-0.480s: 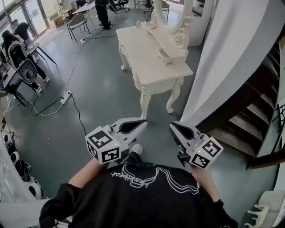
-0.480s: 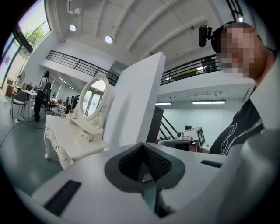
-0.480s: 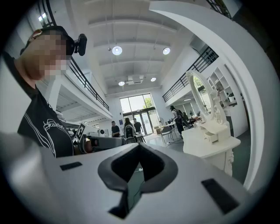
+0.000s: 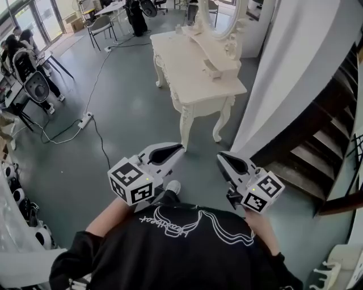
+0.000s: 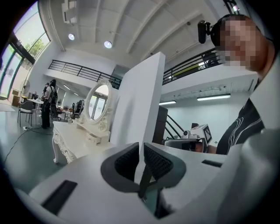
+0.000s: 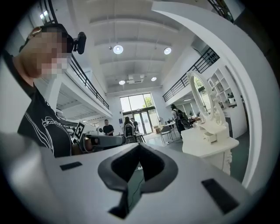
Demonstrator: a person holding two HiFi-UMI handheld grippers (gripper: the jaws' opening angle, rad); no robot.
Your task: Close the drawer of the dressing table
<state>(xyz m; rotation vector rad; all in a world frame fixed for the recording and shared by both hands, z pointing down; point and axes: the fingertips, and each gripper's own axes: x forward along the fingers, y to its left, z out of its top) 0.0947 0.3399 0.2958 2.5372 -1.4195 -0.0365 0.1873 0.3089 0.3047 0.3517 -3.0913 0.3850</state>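
Observation:
The white dressing table (image 4: 193,68) stands ahead on the grey floor, with an oval mirror (image 4: 218,17) at its back. A small drawer (image 4: 211,71) under the mirror stands pulled out; it also shows as the drawer (image 5: 94,138) in the left gripper view and the drawer (image 6: 211,136) in the right gripper view. My left gripper (image 4: 178,148) and right gripper (image 4: 220,158) are held level in front of my chest, well short of the table. Both are shut with nothing between the jaws: left gripper (image 5: 141,148), right gripper (image 6: 139,146).
A white partition (image 4: 295,73) and a dark staircase (image 4: 317,147) stand to the right of the table. A cable with a power strip (image 4: 85,122) lies on the floor at left. Chairs (image 4: 34,85) and people are at the far left.
The left gripper has lifted slightly in the head view. Both grippers stay shut and the table stays at about the same distance.

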